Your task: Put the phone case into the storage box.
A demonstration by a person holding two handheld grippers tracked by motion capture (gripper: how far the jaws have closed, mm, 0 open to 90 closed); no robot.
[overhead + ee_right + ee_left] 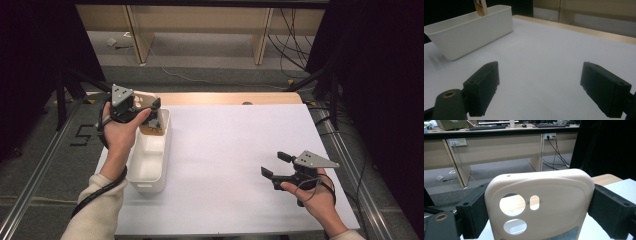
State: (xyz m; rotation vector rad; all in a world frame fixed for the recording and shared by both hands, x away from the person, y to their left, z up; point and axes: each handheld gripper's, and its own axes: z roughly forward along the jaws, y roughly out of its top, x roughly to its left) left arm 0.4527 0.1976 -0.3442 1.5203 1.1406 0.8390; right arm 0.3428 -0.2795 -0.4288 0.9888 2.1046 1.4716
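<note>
The white table (pixel 230 165) takes up most of the room in front of the person, and nearly all of its middle lies bare — a broad stretch between the two hands. Its far edge shows a strip of pale wood, and metal rails run along both sides just beyond the white sheet.

Near the left edge sits the long white bin (pixel 150 160), its long side running roughly along that edge and its near end just short of the table's front. In the right gripper view the bin (pixel 471 30) stands well apart from those jaws, with open white surface all the way across to it.

Over the bin's far end the left gripper (pixel 150 107) holds a cream phone case (pixel 145 101), raised above the rim. In the left gripper view the phone case (pixel 544 195) stands upright with its camera cutouts facing the lens, and both black jaws are clamped against its two side edges.

The right gripper (pixel 275 164) rests low near the table's right front corner, jaws spread wide with nothing between them — just bare table under and ahead of them.
</note>
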